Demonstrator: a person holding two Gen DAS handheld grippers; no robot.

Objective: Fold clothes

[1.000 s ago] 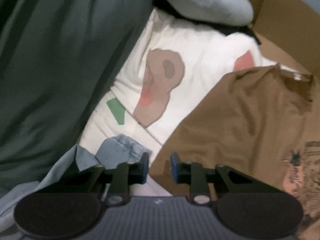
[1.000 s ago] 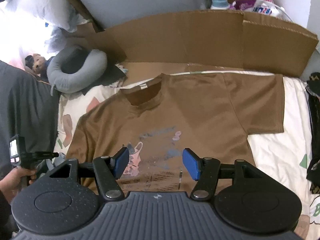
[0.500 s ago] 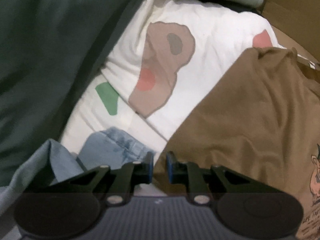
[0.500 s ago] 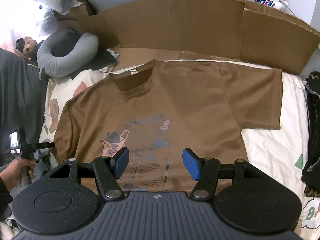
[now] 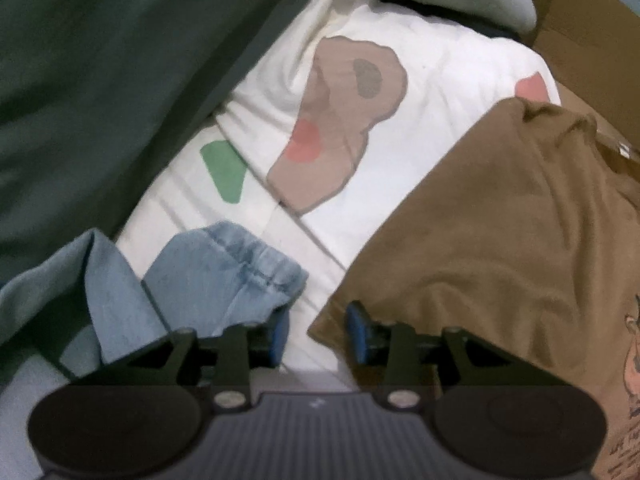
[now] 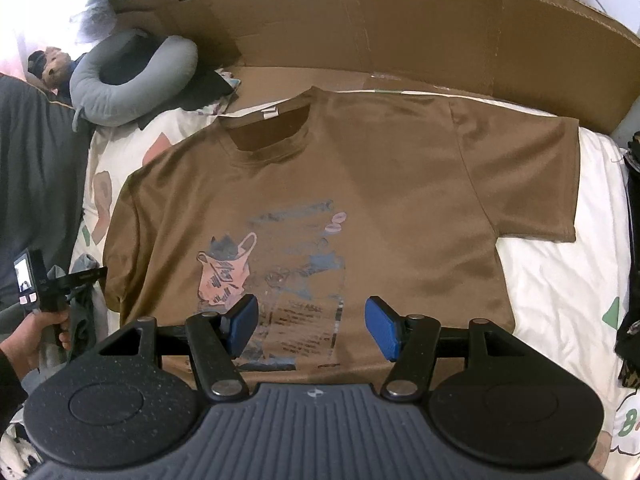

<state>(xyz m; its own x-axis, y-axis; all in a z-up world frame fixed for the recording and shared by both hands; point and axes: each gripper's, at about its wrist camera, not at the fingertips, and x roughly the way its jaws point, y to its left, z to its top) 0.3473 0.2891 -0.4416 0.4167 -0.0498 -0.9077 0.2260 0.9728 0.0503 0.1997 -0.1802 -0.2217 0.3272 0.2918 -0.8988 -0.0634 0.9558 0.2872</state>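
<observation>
A brown T-shirt [image 6: 360, 184] with a printed front lies flat, face up, on a white patterned bed sheet [image 6: 560, 288], collar toward the far cardboard. My right gripper [image 6: 311, 326] is open and empty, hovering above the shirt's lower print. My left gripper [image 5: 316, 332] is open and empty, low at the corner of the shirt's left sleeve [image 5: 480, 248], which lies beside its right finger. In the right wrist view the left gripper [image 6: 86, 276] shows at the far left, held by a hand.
A light blue denim garment [image 5: 224, 272] lies beside the left gripper. A dark green cloth [image 5: 100, 80] fills the left. A grey neck pillow [image 6: 132, 76] and a cardboard wall [image 6: 400, 28] stand at the back. Dark clothes [image 6: 632, 240] lie at the right edge.
My left gripper narrowed at the sleeve corner, then opened wider. My right gripper moved forward and down over the shirt, staying open.
</observation>
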